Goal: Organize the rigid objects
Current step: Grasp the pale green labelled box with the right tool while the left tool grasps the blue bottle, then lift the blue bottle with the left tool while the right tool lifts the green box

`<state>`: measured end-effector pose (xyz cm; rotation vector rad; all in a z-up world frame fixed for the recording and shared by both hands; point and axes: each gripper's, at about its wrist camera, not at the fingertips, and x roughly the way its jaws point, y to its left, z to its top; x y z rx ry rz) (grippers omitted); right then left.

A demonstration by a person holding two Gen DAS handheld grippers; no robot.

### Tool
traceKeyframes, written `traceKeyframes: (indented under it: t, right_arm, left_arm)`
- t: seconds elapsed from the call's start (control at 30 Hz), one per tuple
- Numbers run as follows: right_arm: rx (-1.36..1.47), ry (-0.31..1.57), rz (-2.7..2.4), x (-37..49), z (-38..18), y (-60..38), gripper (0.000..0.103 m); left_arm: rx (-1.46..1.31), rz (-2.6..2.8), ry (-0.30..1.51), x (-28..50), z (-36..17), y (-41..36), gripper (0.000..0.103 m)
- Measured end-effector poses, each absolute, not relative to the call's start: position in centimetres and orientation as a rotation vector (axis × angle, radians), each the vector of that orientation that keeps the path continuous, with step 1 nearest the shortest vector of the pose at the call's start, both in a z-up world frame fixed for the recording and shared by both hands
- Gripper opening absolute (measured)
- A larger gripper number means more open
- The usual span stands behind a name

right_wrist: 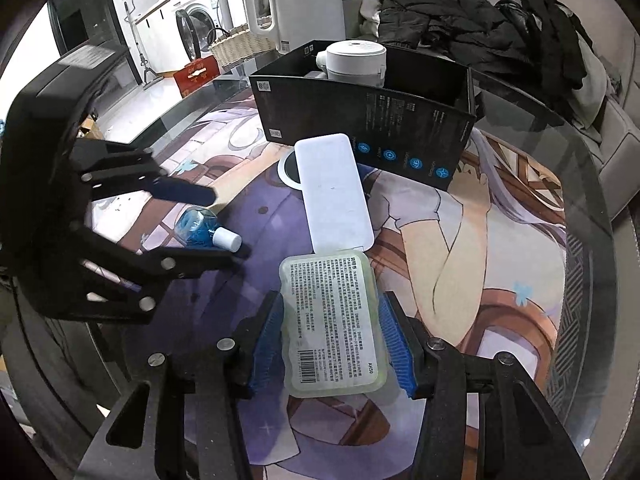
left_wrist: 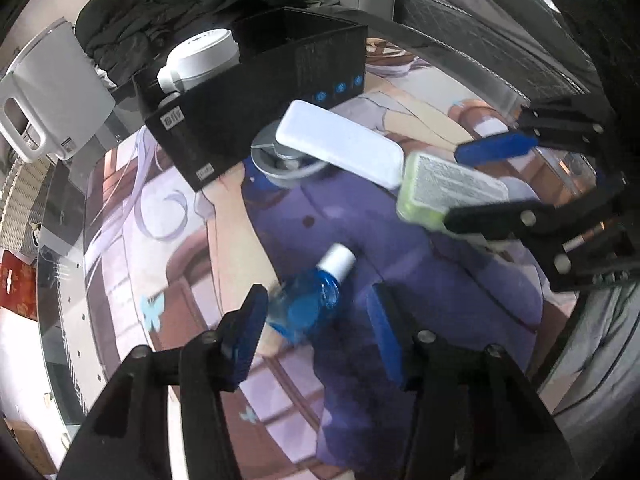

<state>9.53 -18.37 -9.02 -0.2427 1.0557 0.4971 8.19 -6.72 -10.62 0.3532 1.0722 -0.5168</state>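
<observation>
Green case (right_wrist: pixel 335 322) sits between the two blue pads of the right gripper (right_wrist: pixel 334 344). The pads look pressed against its long sides, so I think the gripper is squeezing it. It is a flat, see-through plastic box with a paper label on top. It looks hard and light, and its smooth sides could slip, so holding it across the middle of the long sides seems best. The right gripper points toward 12 o'clock, low over the picture mat (right_wrist: pixel 500 280).

At the far end of the case, at 12 o'clock, lies a white flat box (right_wrist: pixel 336 192). The two look like they touch. That box rests partly on a round silver disc (right_wrist: pixel 289 172). Past it stands a black box (right_wrist: pixel 360 120) with a white round device (right_wrist: pixel 354 62) inside. That may be where things go.

The left gripper (left_wrist: pixel 316 332) is spread wide and grips nothing. A small blue bottle (left_wrist: pixel 308 304) with a white cap lies on its side between its pads, cap pointing to 1 o'clock. I cannot tell if a pad touches it. The bottle is round and smooth, so it may roll. Pinching the fat blue body looks safest. A white kettle (right_wrist: pixel 298 4) stands far behind the black box.
</observation>
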Motion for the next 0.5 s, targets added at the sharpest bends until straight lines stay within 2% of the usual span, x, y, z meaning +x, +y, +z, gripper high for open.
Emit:
traceKeyframes:
  t: [0.07,0.1,0.5]
  right_arm:
    - [-0.244,1.057,0.494,9.4,-9.0,-18.3,0.051]
    - [-0.243,1.058,0.491,9.3,-9.0,-18.2,0.051]
    - [-0.288,1.077,0.481,8.7,-9.7,-17.3,0.055]
  left_arm:
    - [0.347,-0.534,1.077,7.8,-10.5,-6.9,0.03]
    - [0.347,-0.54,1.081,7.6,-10.5,-7.0,0.029]
    - [0.312,-0.518,1.085,8.0,-10.6,-7.2,0.029]
